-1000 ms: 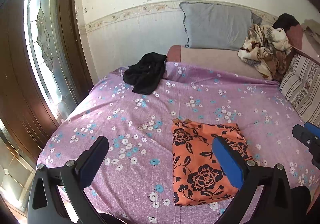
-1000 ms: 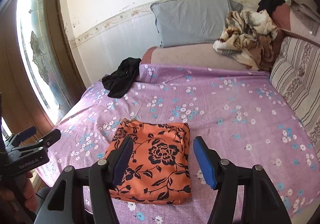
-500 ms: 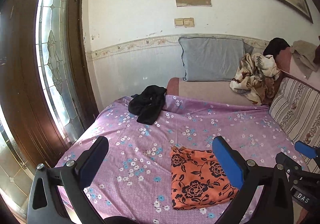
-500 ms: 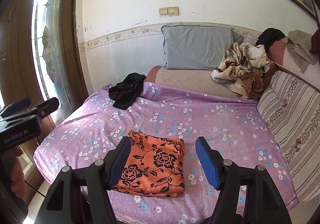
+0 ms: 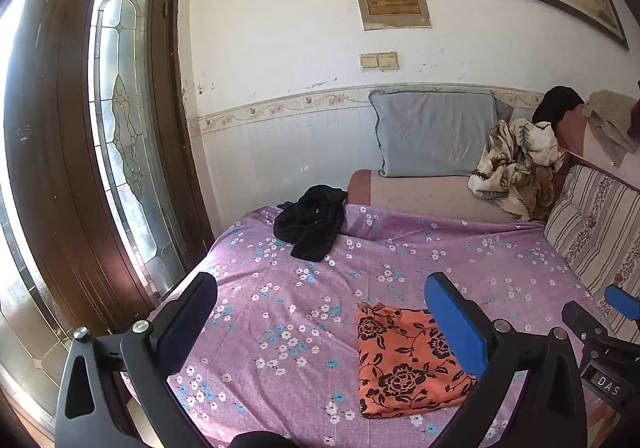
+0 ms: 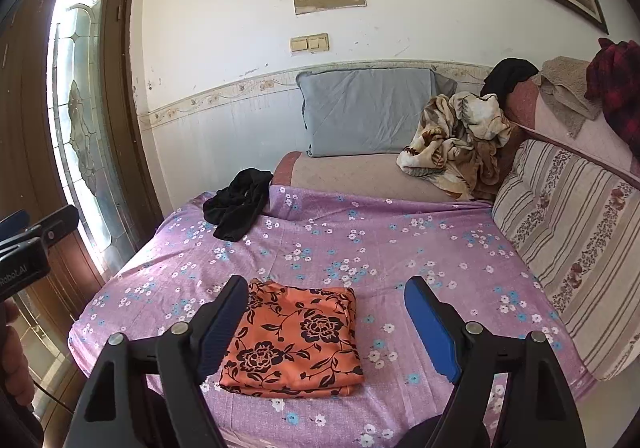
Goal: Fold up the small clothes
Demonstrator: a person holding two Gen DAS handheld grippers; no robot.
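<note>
The bed (image 6: pixel 400 248), under a purple flowered sheet, carries a folded orange floral cloth (image 6: pixel 296 344) near its front edge and a crumpled black garment (image 6: pixel 236 204) at its far left corner.

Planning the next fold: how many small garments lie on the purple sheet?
2: the folded orange floral cloth near the front edge, and a crumpled black garment at the far left corner. None looks hidden.

ahead of the right gripper (image 6: pixel 326 322) the purple bed sheet (image 6: pixel 400 248) lies bare past the folded orange cloth (image 6: pixel 296 340), which sits low between its spread fingers. far ahead-left a black garment (image 6: pixel 236 208) blocks the sheet's corner. to the right the striped cushion (image 6: pixel 572 240) walls the edge. the left gripper (image 5: pixel 320 322) faces bare sheet; the door (image 5: pixel 60 168) stands close on its left.
</note>
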